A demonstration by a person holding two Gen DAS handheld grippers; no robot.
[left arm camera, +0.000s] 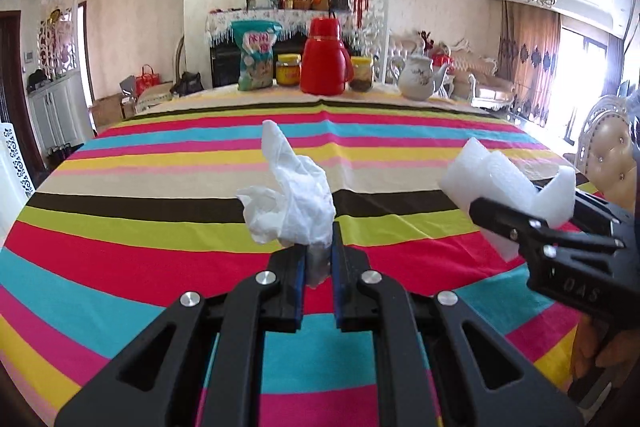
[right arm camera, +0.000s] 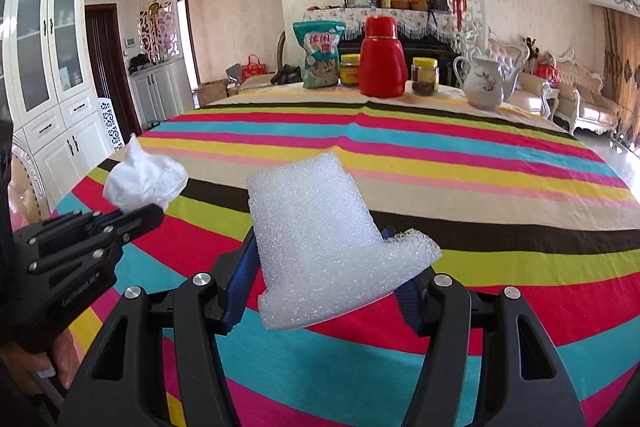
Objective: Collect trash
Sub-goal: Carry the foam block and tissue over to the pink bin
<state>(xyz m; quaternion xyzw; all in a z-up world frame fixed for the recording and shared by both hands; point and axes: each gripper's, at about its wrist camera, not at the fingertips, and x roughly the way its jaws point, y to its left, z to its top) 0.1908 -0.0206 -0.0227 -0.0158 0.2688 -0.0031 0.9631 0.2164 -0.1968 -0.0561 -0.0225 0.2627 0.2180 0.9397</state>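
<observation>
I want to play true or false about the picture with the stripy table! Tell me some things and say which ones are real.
1. The left gripper has its jaws shut on a crumpled white tissue. True.
2. The right gripper carries nothing. False: its jaws hold a piece of white foam.
3. The red thermos stands at the far end of the striped tablecloth. True.
4. The white teapot lies tipped on its side. False: it stands upright.
5. The tissue lies flat on the cloth. False: it is held up above it.
</observation>
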